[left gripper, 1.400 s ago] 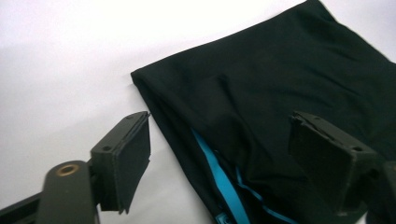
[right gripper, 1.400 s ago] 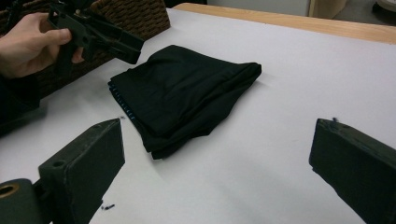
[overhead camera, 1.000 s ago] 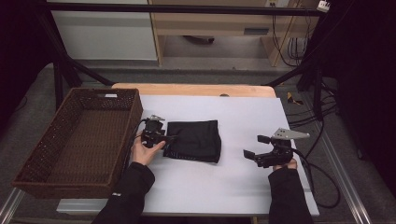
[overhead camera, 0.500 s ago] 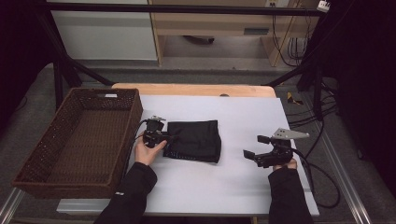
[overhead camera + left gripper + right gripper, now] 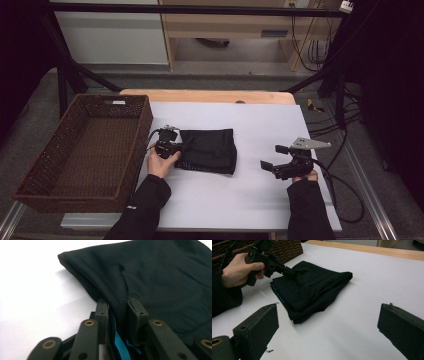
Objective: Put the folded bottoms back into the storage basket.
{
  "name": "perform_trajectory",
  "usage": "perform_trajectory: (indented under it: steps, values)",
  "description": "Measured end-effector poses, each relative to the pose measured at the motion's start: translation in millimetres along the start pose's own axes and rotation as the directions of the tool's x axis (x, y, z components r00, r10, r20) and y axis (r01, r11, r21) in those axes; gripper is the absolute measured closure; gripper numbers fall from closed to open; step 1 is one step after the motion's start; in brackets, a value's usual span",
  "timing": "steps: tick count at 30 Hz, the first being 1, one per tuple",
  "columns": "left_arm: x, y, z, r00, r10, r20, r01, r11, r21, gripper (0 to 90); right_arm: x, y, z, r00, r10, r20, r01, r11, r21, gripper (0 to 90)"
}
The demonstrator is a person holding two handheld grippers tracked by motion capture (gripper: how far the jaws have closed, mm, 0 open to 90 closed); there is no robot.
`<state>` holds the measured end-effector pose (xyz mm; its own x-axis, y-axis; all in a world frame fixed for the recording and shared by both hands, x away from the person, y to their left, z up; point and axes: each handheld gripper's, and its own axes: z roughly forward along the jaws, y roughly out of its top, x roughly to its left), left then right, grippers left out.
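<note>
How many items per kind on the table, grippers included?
Folded black garment: 1
Wicker basket: 1
Grippers: 2, left gripper pinching the garment's edge, right gripper open
Total: 4

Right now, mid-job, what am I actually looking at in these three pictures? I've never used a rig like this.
A person holds a hand-held two-jaw gripper in each hand. One picture looks down from above the table; the other two come from cameras riding on each gripper. On the white surface lies a folded black garment, beside a brown wicker basket. The left gripper has just been closing, and its jaws now pinch a fold of the cloth. The right gripper is open, holds nothing and is apart from the cloth.
</note>
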<state>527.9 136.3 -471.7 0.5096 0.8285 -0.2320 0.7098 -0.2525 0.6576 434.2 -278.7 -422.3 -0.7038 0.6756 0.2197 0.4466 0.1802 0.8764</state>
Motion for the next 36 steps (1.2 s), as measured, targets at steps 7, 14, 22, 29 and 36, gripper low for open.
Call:
perform_trajectory:
  steps: [7, 14, 22, 29, 36]
  values:
    - [-1.6, -1.2, 0.0, 1.0000, 0.004, -0.006, -0.004, 0.9999, -0.012, 78.6, 0.1, 0.0, 0.0, 1.0000, -0.001, -0.001, 0.001, 1.000, 0.000, 3.7]
    - [-1.7, -1.1, -0.5, 0.9996, 0.028, -0.002, -0.028, 0.9994, -0.019, 80.9, 0.1, 0.0, -0.1, 1.0000, -0.002, -0.002, 0.002, 1.000, 0.000, 3.7]
    - [-2.3, 0.5, -5.0, 0.9997, 0.020, 0.014, -0.020, 0.9990, -0.040, 82.1, 0.0, 0.0, -0.4, 1.0000, -0.003, -0.001, 0.003, 1.000, -0.002, 3.7]
    - [-8.1, 6.2, -14.4, 0.9990, 0.036, 0.028, -0.034, 0.9970, -0.070, 82.2, 0.0, 0.1, -0.7, 1.0000, -0.003, -0.001, 0.003, 1.000, -0.002, 3.7]
    - [-13.6, 10.6, -18.7, 0.9982, 0.053, 0.028, -0.051, 0.9957, -0.077, 82.2, 0.1, 0.1, -0.7, 1.0000, -0.003, -0.002, 0.003, 1.000, -0.002, 3.7]
